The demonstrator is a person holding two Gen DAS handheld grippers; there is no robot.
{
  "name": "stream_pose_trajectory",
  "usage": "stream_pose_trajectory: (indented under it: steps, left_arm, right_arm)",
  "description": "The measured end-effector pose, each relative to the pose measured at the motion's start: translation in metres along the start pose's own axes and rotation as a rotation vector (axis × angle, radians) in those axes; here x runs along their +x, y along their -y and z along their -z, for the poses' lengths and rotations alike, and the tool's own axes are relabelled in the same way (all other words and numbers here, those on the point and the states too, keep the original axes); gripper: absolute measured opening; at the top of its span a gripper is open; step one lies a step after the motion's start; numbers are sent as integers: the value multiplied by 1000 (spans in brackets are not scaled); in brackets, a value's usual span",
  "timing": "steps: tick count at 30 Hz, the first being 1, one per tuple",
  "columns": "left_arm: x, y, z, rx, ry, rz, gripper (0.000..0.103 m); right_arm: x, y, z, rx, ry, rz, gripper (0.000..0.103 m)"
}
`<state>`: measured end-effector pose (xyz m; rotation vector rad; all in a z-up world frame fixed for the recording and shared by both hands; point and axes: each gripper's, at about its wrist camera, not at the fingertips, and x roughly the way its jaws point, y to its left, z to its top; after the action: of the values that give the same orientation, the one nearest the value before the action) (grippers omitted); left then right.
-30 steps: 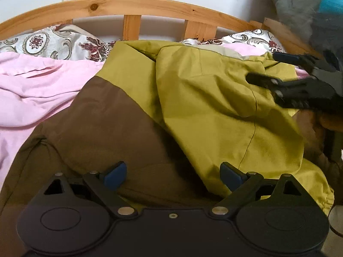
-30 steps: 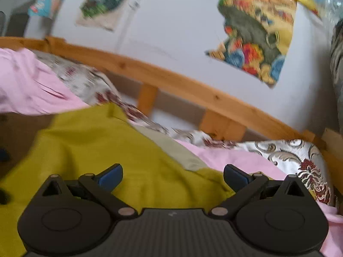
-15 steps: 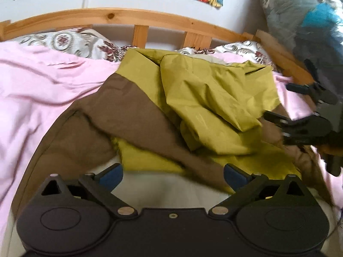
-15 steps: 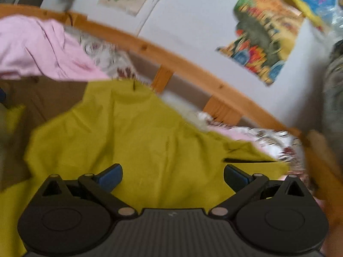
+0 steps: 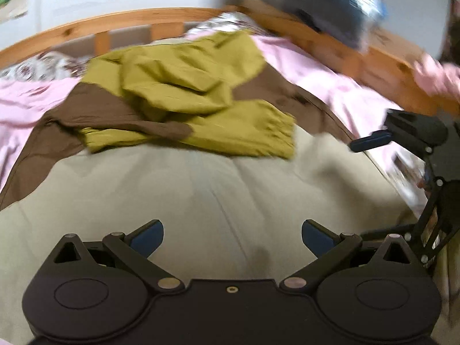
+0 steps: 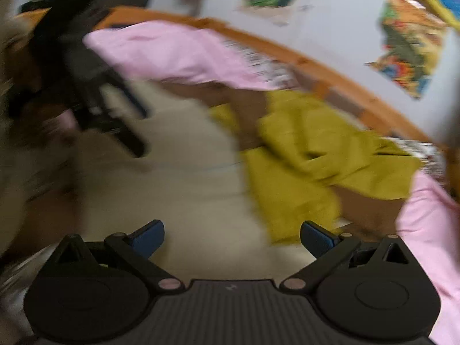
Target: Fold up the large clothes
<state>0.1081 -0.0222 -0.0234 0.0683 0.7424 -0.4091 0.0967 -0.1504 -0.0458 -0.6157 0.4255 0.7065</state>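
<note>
Looking down my left tool [image 5: 232, 237], I had its jaws spread wide with nothing between the blue pads, only beige cloth under and ahead of them. The log rise had levelled off, so I called it fully apart. The garment [image 5: 184, 92] lay ahead of that tool on the bed [image 5: 339, 97]: a crumpled olive-yellow part piled on top, brown panels spreading out to both sides of it, and a pale beige panel [image 5: 201, 189] running from the pile right up to the tool. I could not tell whether the beige was the same garment or a separate sheet. Pink bedding showed left and right of the pile, and a wooden headboard [image 5: 120, 23] sat beyond it.

My right tool [image 6: 231, 237] was also spread wide, pads clear, nothing gripped. Seen from it, the olive-yellow pile [image 6: 316, 149] sat ahead and to the right, beige cloth directly in front. That view was heavily motion-blurred. The left tool showed there as a dark smear up and to the left [image 6: 109, 109]. In the left view the right tool appeared at the far right edge [image 5: 373, 142], one blue pad visible, off the olive pile, near the brown edge. Patterned pillows near the headboard were too blurred to describe.
</note>
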Motion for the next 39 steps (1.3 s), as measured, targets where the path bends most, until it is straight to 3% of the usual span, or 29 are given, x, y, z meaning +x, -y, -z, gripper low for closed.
stream_pose_trajectory:
  steps: [5,6,12,17,22,26,30,37,39]
  left_arm:
    - [-3,6,10,8,-45,29,102]
    - [-4,5,11,2,-50,34,102]
    - [-7,1,14,-41,-65,57,102]
    - [-14,0,18,-68,-25,93,102]
    - [-17,10,22,-4,-14,106,102]
    - [-12,22,25,74,-23,60,102]
    - [2,26,26,162,-76,-75,94]
    - [-1,-13,13,16,-100,-144,86]
    - [-7,-23,9,-5,-90,-177,80]
  right_arm:
    - [1,-20,4,-95,-83,-174,103]
    - [3,-20,5,-102,-99,-176,103]
    - [24,-9,8,-56,-183,-114,102]
    - [13,1,5,-28,-65,1,102]
    - [2,22,4,105,31,89,101]
    - [-1,43,5,244,78,87,99]
    - [2,62,9,387,108,55,99]
    - [7,70,12,465,132,74,99]
    - [9,75,13,503,140,70,99]
